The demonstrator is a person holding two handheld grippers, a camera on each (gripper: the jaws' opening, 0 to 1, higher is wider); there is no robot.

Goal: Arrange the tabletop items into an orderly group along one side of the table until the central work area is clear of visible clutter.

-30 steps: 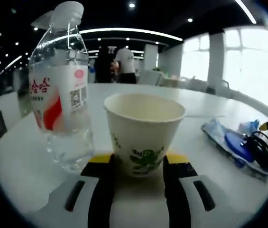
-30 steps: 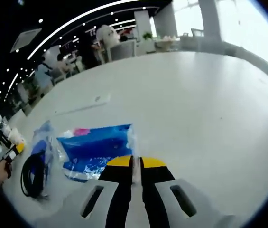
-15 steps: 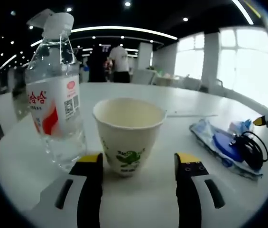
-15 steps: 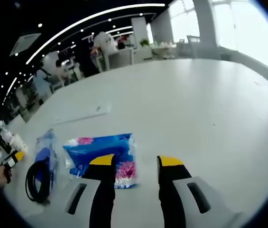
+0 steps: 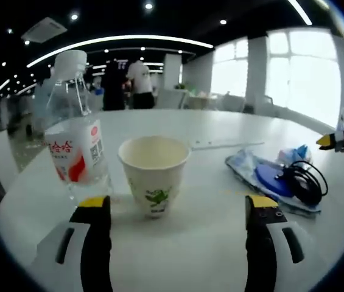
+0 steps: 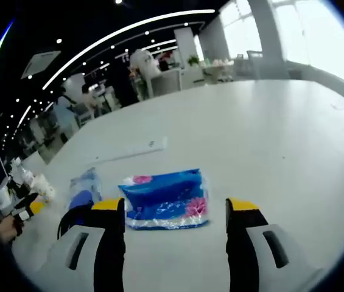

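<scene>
A white paper cup (image 5: 153,176) with a green print stands on the white table (image 5: 208,243), just beyond my left gripper (image 5: 178,205), which is open and apart from it. A clear water bottle (image 5: 74,146) with a red and white label stands upright to the cup's left. In the right gripper view a blue tissue pack (image 6: 165,198) lies flat just ahead of my open right gripper (image 6: 173,208), untouched. A clear bag (image 5: 278,179) holding a blue item and a black cable lies right of the cup. The same bag (image 6: 79,198) is left of the tissue pack.
A thin white strip (image 5: 220,145) lies further back on the table; the strip (image 6: 126,151) also sits beyond the tissue pack. The right gripper's yellow tip (image 5: 333,140) enters at the far right. People stand in the background (image 5: 132,82). Bare tabletop stretches to the right (image 6: 281,140).
Both grippers opened and drew back. The left let go of the paper cup, the right let go of the tissue pack. Both things stay on the table.
</scene>
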